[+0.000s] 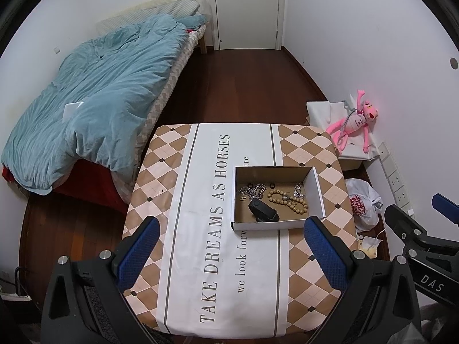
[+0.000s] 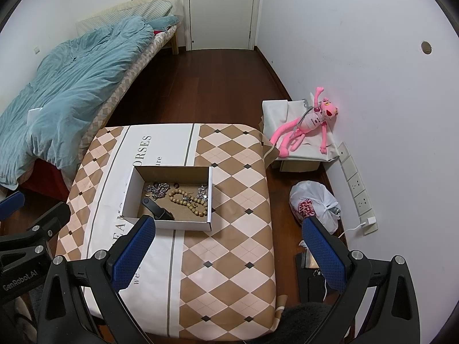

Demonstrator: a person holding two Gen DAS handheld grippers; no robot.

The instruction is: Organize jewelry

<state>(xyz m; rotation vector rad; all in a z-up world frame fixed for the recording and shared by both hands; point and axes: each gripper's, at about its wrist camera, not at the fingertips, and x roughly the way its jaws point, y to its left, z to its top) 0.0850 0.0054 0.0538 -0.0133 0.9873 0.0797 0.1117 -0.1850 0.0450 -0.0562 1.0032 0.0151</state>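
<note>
An open cardboard box [image 1: 319, 189] [image 2: 130, 192] sits on the table with the checked cloth [image 1: 200, 258] [image 2: 229, 243]. Inside lie a wooden bead bracelet [image 1: 288, 200] [image 2: 188, 200], a silver chain [image 1: 254, 190] [image 2: 159, 190], small silver pieces [image 1: 298, 189] [image 2: 203, 191], small dark rings [image 1: 272, 185] [image 2: 176, 185] and a black watch band [image 1: 262, 210] [image 2: 157, 210]. My left gripper [image 1: 231, 255] is open and empty, held above the table's near side. My right gripper [image 2: 229, 255] is open and empty, above the table's right near part.
A bed with a blue duvet [image 1: 94, 100] stands to the left. A pink plush toy [image 2: 307, 123] lies on a covered box at the right wall. A white plastic bag [image 2: 314, 205] sits on the wooden floor. A white door [image 1: 246, 8] is at the back.
</note>
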